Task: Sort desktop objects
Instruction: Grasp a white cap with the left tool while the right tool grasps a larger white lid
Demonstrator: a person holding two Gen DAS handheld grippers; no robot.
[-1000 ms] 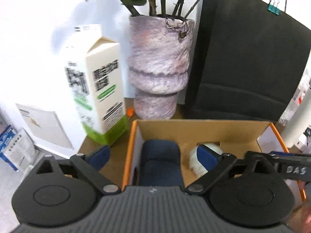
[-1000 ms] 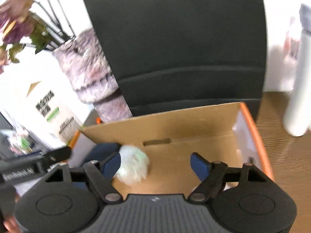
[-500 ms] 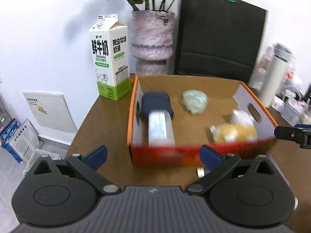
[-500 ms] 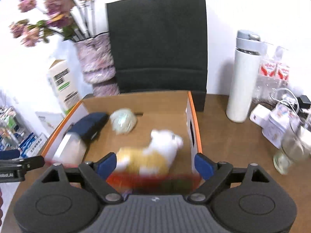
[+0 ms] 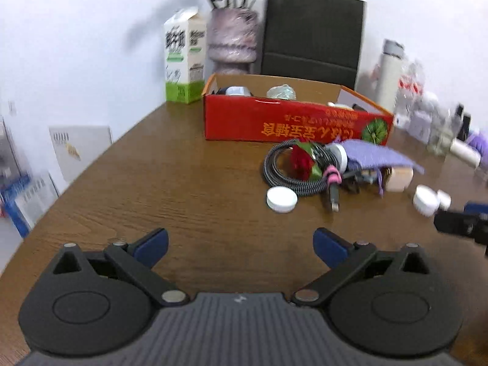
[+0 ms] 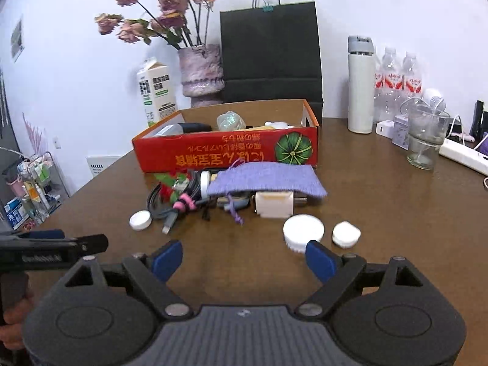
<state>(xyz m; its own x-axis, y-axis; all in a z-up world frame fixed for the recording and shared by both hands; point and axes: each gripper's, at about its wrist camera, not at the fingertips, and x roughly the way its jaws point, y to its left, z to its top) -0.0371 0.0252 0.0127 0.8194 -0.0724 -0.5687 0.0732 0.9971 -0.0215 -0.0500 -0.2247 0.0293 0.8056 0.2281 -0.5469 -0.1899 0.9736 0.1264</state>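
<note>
left gripper (image 5: 241, 245) fingers wide open, empty, above desk (image 5: 183, 189) | right gripper (image 6: 244, 257) fingers wide open, empty, white lid (image 6: 303, 229) just beyond right fingertip | clutter pile near red box (image 6: 231, 152), mid-desk

Glossy cardboard box (image 6: 225, 152), wood-grain table (image 6: 381, 213)

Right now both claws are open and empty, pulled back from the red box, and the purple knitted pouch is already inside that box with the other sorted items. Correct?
Not quite. The purple knitted pouch is not inside the red box; it lies on the table in front of it, over the loose clutter, as the right wrist view shows. Both the left claw and right claw are open and empty.
</note>
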